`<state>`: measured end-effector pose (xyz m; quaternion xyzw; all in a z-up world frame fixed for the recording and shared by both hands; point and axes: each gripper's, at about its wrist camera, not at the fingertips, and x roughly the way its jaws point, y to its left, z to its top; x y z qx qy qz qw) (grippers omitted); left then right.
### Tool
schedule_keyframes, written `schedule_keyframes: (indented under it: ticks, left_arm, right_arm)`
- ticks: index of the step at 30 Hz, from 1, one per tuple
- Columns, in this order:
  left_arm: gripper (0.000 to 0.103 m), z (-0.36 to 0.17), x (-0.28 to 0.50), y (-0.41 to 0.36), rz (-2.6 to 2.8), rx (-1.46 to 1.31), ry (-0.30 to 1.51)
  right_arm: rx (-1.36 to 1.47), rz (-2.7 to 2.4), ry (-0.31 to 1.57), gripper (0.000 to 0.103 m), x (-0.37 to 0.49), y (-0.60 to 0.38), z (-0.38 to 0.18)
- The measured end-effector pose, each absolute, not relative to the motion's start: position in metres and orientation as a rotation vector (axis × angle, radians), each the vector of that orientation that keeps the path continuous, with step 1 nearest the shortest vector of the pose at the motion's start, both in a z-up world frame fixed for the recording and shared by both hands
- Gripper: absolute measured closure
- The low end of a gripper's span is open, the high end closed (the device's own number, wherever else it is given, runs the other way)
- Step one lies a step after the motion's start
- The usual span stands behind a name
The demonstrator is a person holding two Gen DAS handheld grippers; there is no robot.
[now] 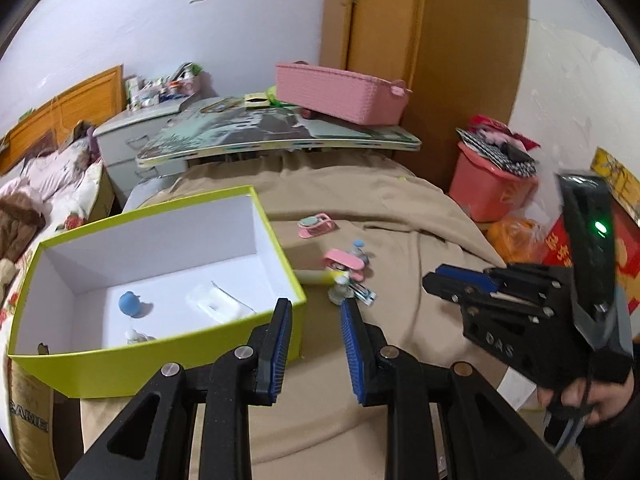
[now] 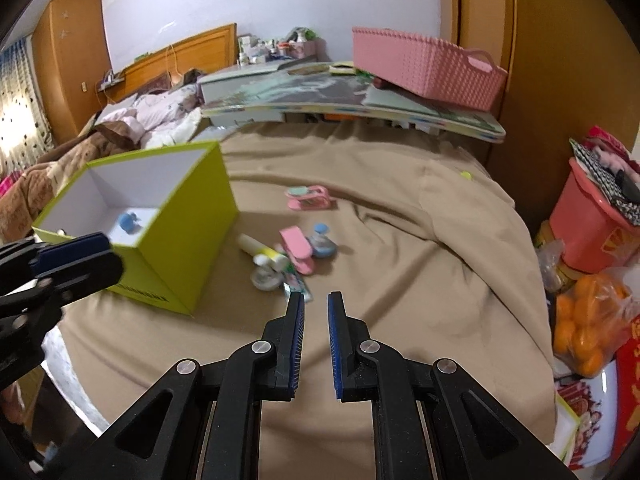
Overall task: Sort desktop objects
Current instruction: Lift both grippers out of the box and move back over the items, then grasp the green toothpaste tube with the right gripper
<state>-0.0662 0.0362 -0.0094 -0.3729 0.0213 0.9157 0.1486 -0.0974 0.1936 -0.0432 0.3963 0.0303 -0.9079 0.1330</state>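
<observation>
Hovering with jaws parted and empty, both the left gripper point(image 1: 314, 320) and right gripper point(image 2: 315, 312) face small clutter point(image 2: 288, 256) just ahead; the green box point(image 1: 160, 364) beside them already holds some pieces, so sorting looks midway.

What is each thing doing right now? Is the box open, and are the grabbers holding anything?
Green box: open, no lid, a blue ball and a few small white things inside.
Left hand-held gripper: open, holding nothing.
Right hand-held gripper: open a little, holding nothing.
Pink clip: lying alone on the tan cloth, outside the box.
Pile of small toys: lying on the cloth beside the box, not sorted yet.
Pink basket: sitting on a board at the back.
</observation>
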Motion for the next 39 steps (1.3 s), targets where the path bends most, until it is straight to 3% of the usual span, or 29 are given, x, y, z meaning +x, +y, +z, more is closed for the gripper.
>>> schedule_keyframes:
  ticks: [20, 23, 39]
  left_arm:
    - [0.077, -0.068, -0.069, 0.066, 2.456, -1.19, 0.038]
    - [0.077, -0.073, -0.071, 0.067, 2.446, -1.206, 0.04]
    - [0.077, -0.084, -0.075, 0.066, 2.414, -1.253, 0.027]
  right_arm:
    - [1.218, -2.502, 0.065, 0.087, -0.133, 0.198, -0.086]
    - [1.219, -2.473, 0.102, 0.074, -0.139, 0.19, -0.089]
    - [1.204, -2.423, 0.267, 0.074, -0.161, 0.156, -0.104]
